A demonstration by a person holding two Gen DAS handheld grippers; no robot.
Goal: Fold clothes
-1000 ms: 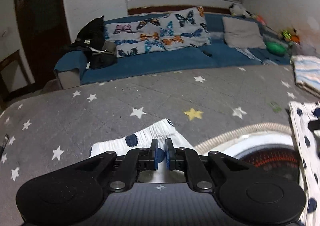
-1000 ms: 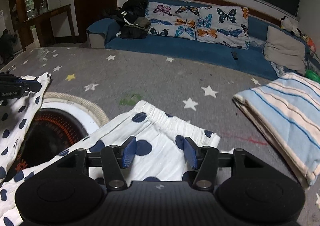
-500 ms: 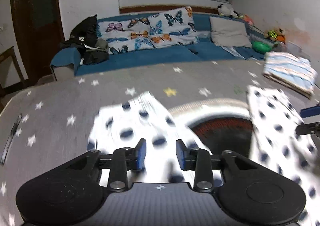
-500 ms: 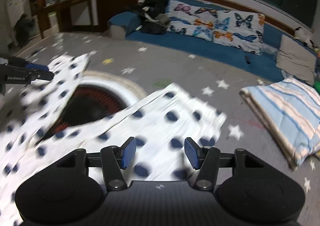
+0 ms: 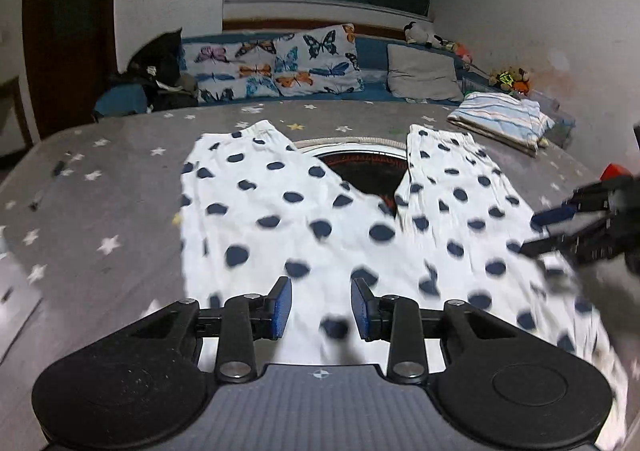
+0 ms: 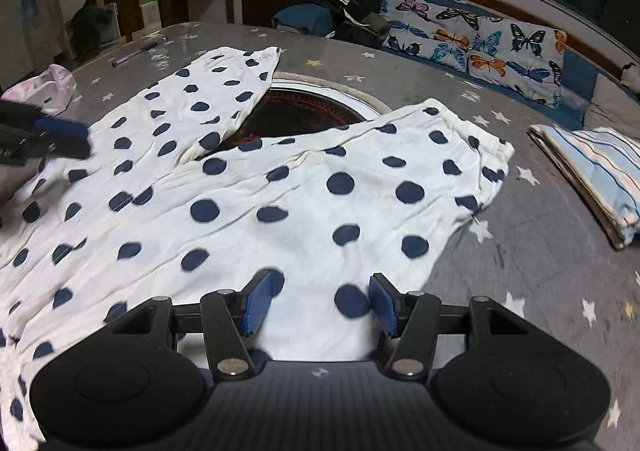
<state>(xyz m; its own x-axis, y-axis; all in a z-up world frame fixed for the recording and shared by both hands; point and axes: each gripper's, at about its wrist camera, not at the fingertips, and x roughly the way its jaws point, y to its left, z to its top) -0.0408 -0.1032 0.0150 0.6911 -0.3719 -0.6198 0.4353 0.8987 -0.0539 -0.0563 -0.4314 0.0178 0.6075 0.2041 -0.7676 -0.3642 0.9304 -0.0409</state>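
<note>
From the left wrist we see one pair of polka-dot pants spread flat on the star-print counter, its two legs splayed either side of the round recessed heater. Our left gripper hangs over the pants with jaws apart, holding nothing. The right gripper reaches in beyond the pants' right edge, blurred. Bare counter lies left of the pants; one folded striped blanket sits past the right leg.

From the right wrist, the right gripper stands wide and empty over the same pants. Open counter separates the pants' hem from the blanket. Two butterfly pillows sit beyond.
</note>
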